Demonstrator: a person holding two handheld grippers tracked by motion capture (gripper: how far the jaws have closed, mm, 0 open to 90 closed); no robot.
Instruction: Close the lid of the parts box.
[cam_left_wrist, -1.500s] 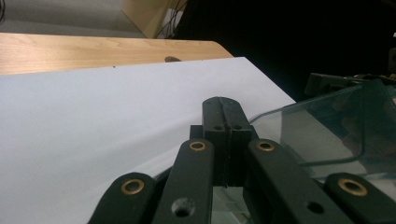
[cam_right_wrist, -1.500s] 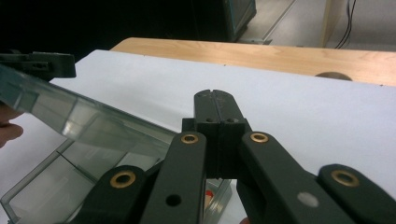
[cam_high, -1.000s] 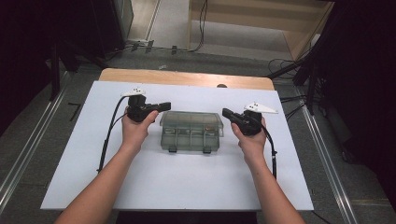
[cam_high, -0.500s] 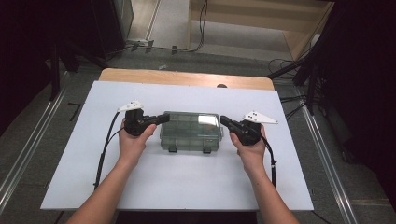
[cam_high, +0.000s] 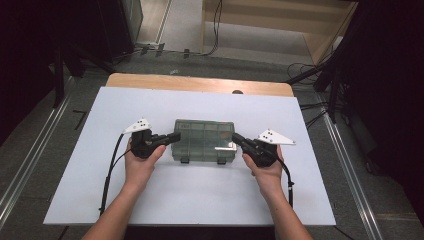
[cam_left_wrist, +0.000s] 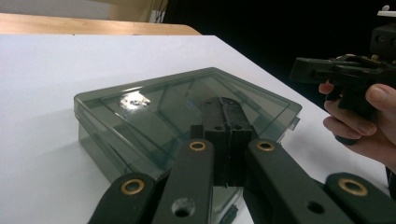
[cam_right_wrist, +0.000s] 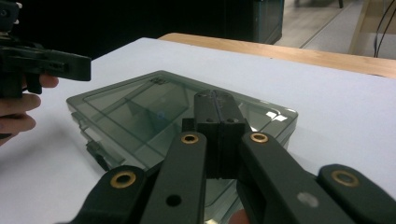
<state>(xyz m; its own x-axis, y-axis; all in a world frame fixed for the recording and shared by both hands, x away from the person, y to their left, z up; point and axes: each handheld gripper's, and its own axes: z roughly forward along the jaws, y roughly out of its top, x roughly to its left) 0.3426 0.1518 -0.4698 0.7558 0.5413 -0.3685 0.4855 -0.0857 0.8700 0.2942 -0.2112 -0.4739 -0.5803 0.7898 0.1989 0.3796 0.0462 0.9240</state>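
Lying flat: smoky translucent compartment box (cam_high: 202, 139), lidded

Bare white table (cam_high: 200, 200) surrounds the lone compartment box (cam_high: 202, 140).

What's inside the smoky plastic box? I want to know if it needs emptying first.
Through the tinted lid of the box, divider walls and compartments show, and those in sight look empty. The shut left tool and right tool cover parts of it.
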